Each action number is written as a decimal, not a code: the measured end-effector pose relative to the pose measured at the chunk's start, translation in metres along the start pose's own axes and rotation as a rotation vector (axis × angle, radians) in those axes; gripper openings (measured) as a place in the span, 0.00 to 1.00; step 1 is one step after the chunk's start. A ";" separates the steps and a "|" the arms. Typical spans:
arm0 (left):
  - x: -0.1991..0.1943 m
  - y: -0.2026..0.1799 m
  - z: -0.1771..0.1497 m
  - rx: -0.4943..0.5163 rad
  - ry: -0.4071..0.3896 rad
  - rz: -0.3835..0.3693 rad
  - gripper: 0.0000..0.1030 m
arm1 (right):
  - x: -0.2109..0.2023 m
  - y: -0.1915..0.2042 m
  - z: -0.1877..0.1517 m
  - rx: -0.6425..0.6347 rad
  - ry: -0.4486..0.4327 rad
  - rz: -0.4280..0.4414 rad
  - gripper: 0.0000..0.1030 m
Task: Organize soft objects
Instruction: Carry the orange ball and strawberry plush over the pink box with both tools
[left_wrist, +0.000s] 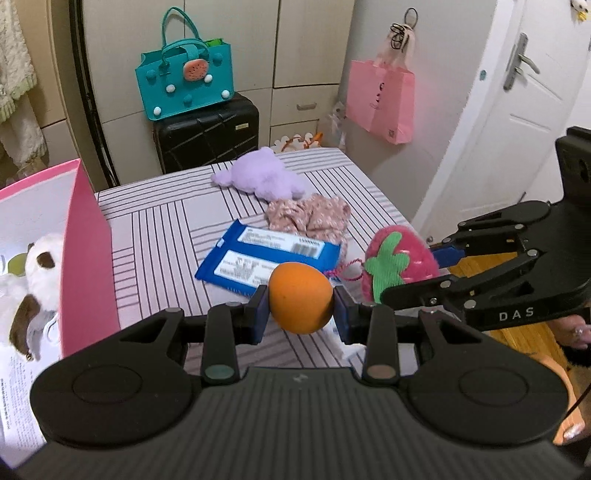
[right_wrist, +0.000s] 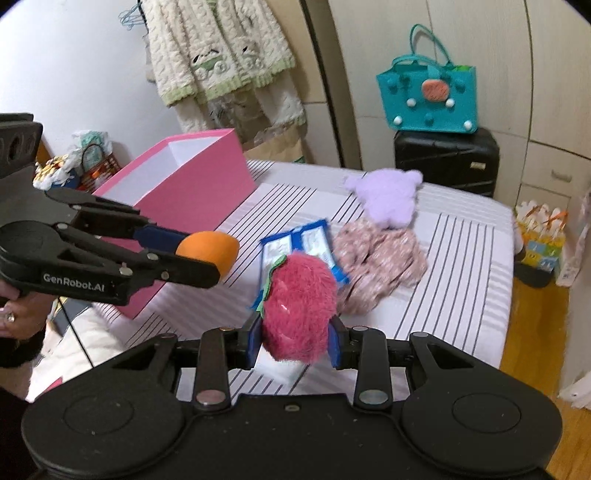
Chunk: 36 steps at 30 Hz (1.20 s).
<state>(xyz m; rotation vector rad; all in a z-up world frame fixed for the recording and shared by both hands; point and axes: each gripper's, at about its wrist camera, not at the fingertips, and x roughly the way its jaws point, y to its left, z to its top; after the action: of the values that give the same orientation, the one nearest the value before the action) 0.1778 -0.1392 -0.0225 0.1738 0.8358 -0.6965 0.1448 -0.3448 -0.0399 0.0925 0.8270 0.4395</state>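
The left gripper (left_wrist: 301, 308) is clamping the orange ball (left_wrist: 300, 297); the right gripper (right_wrist: 295, 341) is clamping the strawberry plush (right_wrist: 297, 308). The pink box (left_wrist: 88, 258) is holding what appears to be a white-and-brown plush (left_wrist: 35, 280).

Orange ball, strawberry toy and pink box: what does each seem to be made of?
Orange ball: probably foam or sponge, matte, no shine, pinched in the left gripper.
Strawberry toy: fuzzy pink plush with green fabric leaves, held in the right gripper.
Pink box: apparently stiff cardboard, smooth matte pink outside, white inside, crisp straight edges.
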 end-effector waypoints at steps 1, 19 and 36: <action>-0.003 -0.002 -0.002 0.009 0.006 -0.002 0.34 | -0.001 0.003 -0.002 0.000 0.009 0.006 0.39; -0.069 -0.005 -0.029 0.072 0.079 -0.098 0.34 | -0.028 0.060 0.002 -0.045 0.134 0.109 0.39; -0.172 0.056 -0.054 -0.016 -0.082 0.107 0.35 | -0.026 0.145 0.058 -0.207 0.092 0.245 0.39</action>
<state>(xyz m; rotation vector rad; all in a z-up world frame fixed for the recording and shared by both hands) 0.0992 0.0118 0.0604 0.1733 0.7482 -0.5925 0.1224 -0.2187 0.0536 -0.0192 0.8592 0.7626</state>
